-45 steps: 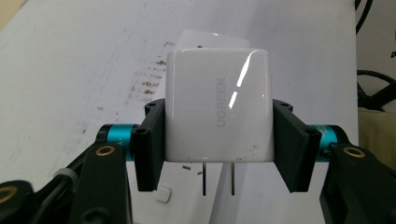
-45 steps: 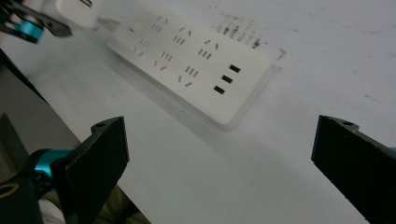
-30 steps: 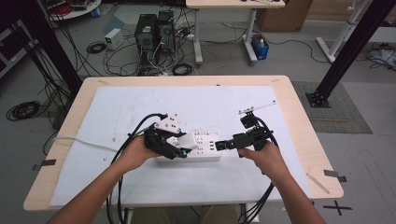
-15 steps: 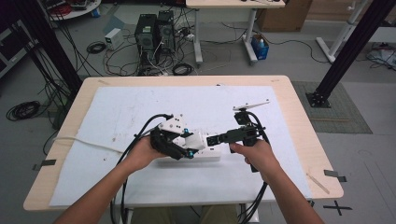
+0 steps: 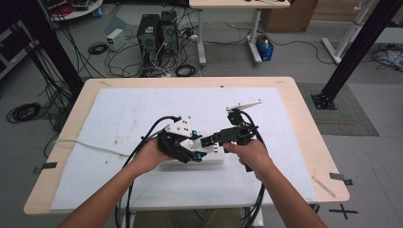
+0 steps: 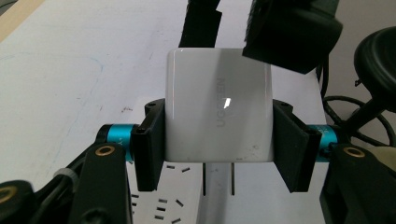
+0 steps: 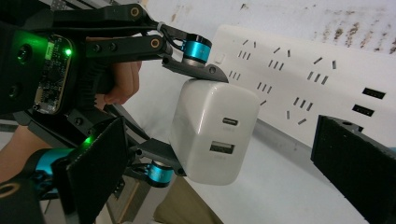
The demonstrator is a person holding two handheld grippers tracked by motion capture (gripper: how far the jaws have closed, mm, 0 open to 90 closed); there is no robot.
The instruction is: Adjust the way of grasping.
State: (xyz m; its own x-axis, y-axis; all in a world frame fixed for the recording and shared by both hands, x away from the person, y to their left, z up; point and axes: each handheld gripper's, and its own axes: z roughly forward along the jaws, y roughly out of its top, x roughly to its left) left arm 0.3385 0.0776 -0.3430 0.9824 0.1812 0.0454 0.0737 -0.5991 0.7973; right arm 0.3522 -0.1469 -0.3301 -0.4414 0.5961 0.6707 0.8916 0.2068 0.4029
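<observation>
A white UGREEN wall charger (image 6: 218, 105) is clamped between the two black jaws of my left gripper (image 6: 219, 142), which is shut on its sides. Its two metal prongs (image 6: 218, 177) point down at a white power strip (image 6: 163, 205) lying on the table. In the right gripper view the charger (image 7: 212, 130) shows its two USB ports, and the power strip (image 7: 303, 79) lies behind it. My right gripper (image 7: 224, 163) is open, one pad on each side of the charger and apart from it. In the high view both grippers (image 5: 183, 142) (image 5: 209, 141) meet over the strip (image 5: 216, 160).
A white sheet (image 5: 142, 114) covers the wooden table (image 5: 304, 118). Black cables (image 5: 152, 130) trail from both grippers toward the table's near edge. A white rope (image 5: 90, 145) lies at the left. Computers and tangled cables (image 5: 157, 33) stand on the floor beyond the table.
My right gripper has swung left and closed in on the charger held by the left gripper. The left gripper has shifted slightly right over the power strip.
</observation>
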